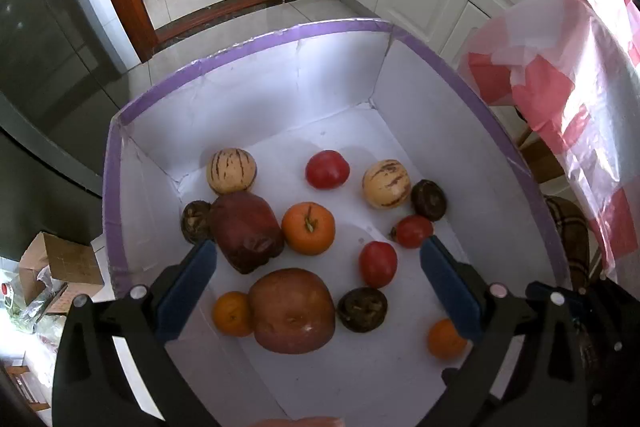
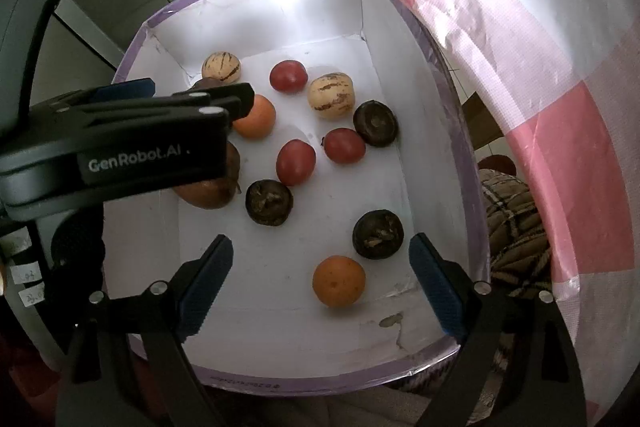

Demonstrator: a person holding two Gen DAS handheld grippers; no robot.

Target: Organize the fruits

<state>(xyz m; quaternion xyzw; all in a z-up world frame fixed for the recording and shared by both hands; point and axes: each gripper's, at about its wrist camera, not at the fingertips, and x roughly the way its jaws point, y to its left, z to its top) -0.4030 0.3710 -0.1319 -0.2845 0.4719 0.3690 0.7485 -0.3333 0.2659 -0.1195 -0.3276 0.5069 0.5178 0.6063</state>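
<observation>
from the left wrist, the left gripper (image 1: pixel 318 259) hangs with fingers wide and empty over a white box (image 1: pixel 248 39) with a purple rim; a pink checked plastic sheet (image 1: pixel 560 75) hangs just beside the box on the right. inside lie three oranges, three tomatoes, two striped melons, three dark fruits and two big reddish-brown fruits. from the right wrist, the right gripper (image 2: pixel 320 259) is wide and empty above an orange (image 2: pixel 339 281), and the left gripper's black body (image 2: pixel 120 147) hides part of the fruit on the left.
</observation>
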